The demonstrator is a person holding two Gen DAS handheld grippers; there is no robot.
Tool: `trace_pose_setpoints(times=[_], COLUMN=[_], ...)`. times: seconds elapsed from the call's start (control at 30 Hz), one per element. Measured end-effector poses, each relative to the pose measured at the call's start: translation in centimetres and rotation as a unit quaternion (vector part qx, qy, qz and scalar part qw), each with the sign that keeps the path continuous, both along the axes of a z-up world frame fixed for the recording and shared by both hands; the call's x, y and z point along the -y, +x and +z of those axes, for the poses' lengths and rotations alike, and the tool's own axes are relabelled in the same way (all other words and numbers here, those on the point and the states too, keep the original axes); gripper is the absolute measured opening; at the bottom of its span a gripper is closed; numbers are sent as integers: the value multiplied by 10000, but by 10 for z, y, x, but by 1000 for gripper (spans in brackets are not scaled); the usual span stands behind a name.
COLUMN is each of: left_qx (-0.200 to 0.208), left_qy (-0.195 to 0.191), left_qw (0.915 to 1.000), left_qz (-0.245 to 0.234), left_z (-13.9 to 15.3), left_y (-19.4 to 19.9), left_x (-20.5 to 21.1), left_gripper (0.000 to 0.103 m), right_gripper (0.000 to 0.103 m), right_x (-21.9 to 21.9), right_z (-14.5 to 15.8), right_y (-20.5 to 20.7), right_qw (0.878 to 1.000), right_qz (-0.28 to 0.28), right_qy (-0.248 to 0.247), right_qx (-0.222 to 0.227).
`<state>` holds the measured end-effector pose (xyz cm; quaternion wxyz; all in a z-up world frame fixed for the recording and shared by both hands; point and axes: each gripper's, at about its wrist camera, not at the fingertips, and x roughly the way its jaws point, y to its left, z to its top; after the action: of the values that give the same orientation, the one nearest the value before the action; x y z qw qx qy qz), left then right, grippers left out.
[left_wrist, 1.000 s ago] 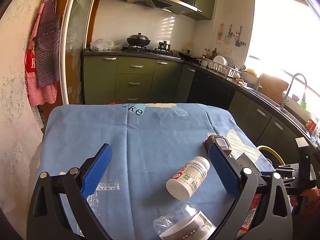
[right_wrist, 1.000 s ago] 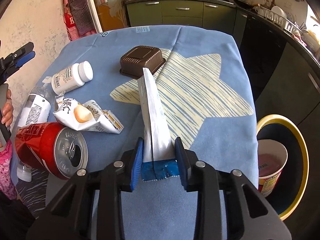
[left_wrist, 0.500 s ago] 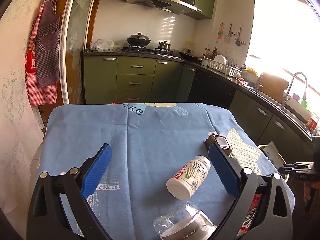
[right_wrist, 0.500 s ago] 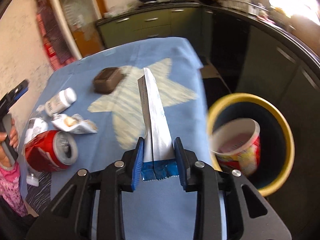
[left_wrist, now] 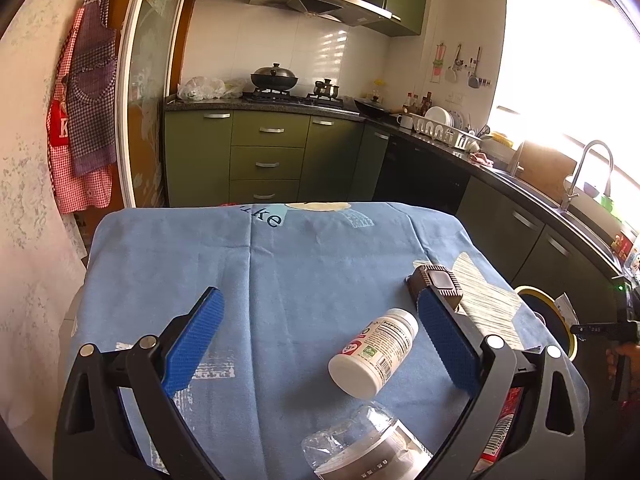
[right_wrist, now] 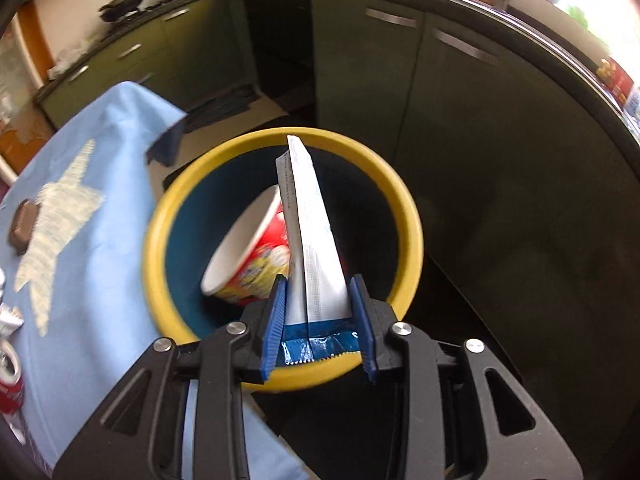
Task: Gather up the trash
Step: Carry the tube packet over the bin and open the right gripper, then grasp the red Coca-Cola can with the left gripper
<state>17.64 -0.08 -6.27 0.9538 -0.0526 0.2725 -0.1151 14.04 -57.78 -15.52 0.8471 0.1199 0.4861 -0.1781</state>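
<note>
The blue-clothed counter (left_wrist: 280,280) fills the left wrist view, its far edge and right edge both in sight, with wide bare cloth on the left half. Beside its right edge stands one round yellow-rimmed trash bin (right_wrist: 400,208), dark blue inside, holding one red and white paper cup (right_wrist: 248,252) lying tilted. Over the bin's mouth hangs the right hand-held gripper (right_wrist: 318,320), clenched on the blue end of one long silver foil wrapper (right_wrist: 312,248) that points out above the cup. The left hand-held gripper (left_wrist: 316,340) hovers over the counter, released, pads wide apart. Between those pads lies one white pill bottle (left_wrist: 374,352) on its side; just below it one clear plastic bottle (left_wrist: 360,452); beyond the right pad one small brown plastic tray (left_wrist: 440,282). At the right view's left edge peeks one red drink can (right_wrist: 8,376).
</note>
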Motion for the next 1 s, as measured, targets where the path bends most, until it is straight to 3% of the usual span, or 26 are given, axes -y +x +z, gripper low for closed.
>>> trace_pose_setpoints(times=[0.23,0.73,0.87,1.0], left_qx=[-23,76,82,-143], left_qy=[8,116,175,367], left_qw=[10000,9986,9962,9846], left_qz=[-53,-507,-845,-1704], left_z=[-1,5,13,20], left_y=[1,-8,-16,-28], left_x=[2,19,27,48], left_gripper=[96,96,96,96], right_gripper=[39,45,47,47], right_x=[9,-63,-73,-76], right_z=[6,54,58,56], right_y=[0,-51,-51,-51], right_qw=[9995,9907,9883,9866], right_qz=[-169,625,811,926], right_qy=[71,542,578,664], right_qx=[261,1084,1152,1165])
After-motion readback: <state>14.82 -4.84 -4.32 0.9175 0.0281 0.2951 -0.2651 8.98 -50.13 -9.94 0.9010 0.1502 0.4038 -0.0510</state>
